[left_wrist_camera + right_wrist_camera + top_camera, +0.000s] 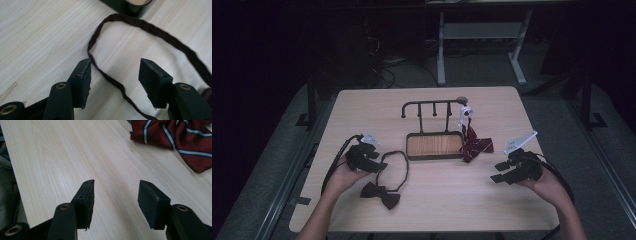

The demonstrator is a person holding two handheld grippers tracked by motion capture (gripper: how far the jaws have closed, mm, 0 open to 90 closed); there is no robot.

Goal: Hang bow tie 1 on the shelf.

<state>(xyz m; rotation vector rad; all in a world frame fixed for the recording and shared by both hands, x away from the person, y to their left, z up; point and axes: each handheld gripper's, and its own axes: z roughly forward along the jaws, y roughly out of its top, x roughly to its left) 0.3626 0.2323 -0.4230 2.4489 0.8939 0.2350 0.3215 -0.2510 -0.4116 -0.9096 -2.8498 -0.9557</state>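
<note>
A: Straddling the strap (110, 77), left hand-held gripper (115, 72) spread, near the tabletop's (362, 107) left edge.
B: Bow tie (381, 194) near front edge; right hand-held gripper (115, 192) spread, empty.

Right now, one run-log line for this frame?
left gripper: open astride black bow tie strap | right gripper: open, empty | striped tie: by rack

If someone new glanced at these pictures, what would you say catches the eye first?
Probably the red striped tie, hanging from the right end of the dark stand and spilling onto the table. Next, the black bow tie at front left, its strap looping toward the stand's wooden base. The left gripper hovers open over that strap; the right gripper is open above bare wood.
</note>
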